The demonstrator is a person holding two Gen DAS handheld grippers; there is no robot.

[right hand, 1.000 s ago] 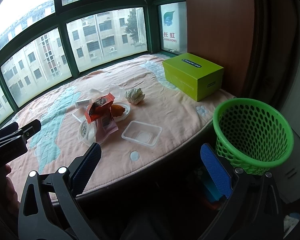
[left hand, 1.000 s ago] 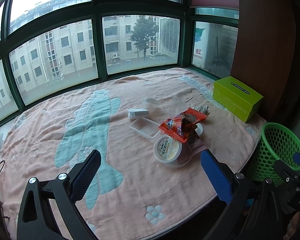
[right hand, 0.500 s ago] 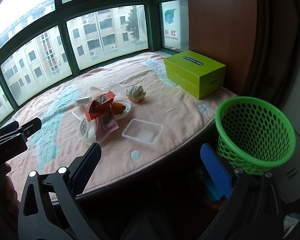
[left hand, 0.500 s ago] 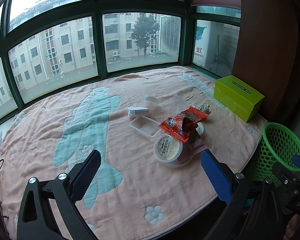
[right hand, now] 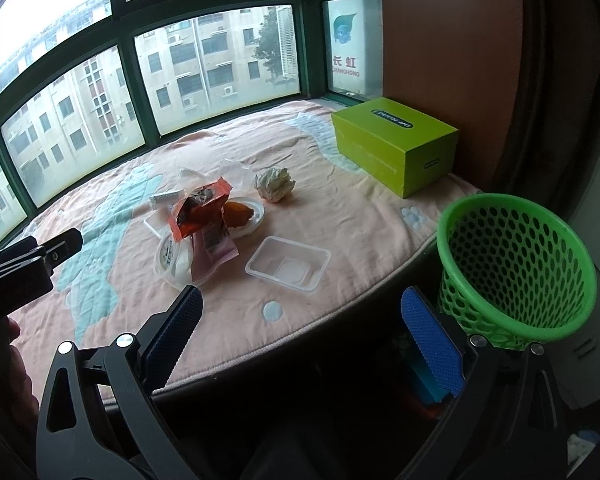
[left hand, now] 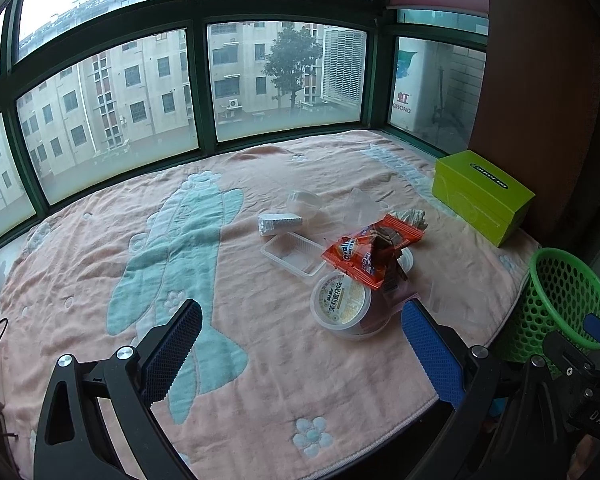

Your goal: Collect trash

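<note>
Two grippers hung wide open and empty over the near edge of the blanket: the left gripper at about seven o'clock from the trash, the right gripper near five o'clock, its right finger in front of the green basket.

Only the left view showed a small white packet and a clear cup behind the heap, and the printed lid of a round tub. Only the right view showed a crumpled paper ball at one o'clock from the pile, an orange piece of food on a white lid, and a second clear tray lying apart at four o'clock. Both showed the orange wrapper on top of the heap.

The pink blanket with pale blue shapes covered a window ledge. Green-framed windows faced apartment blocks. A lime box sat at the far right beside a brown wall.
</note>
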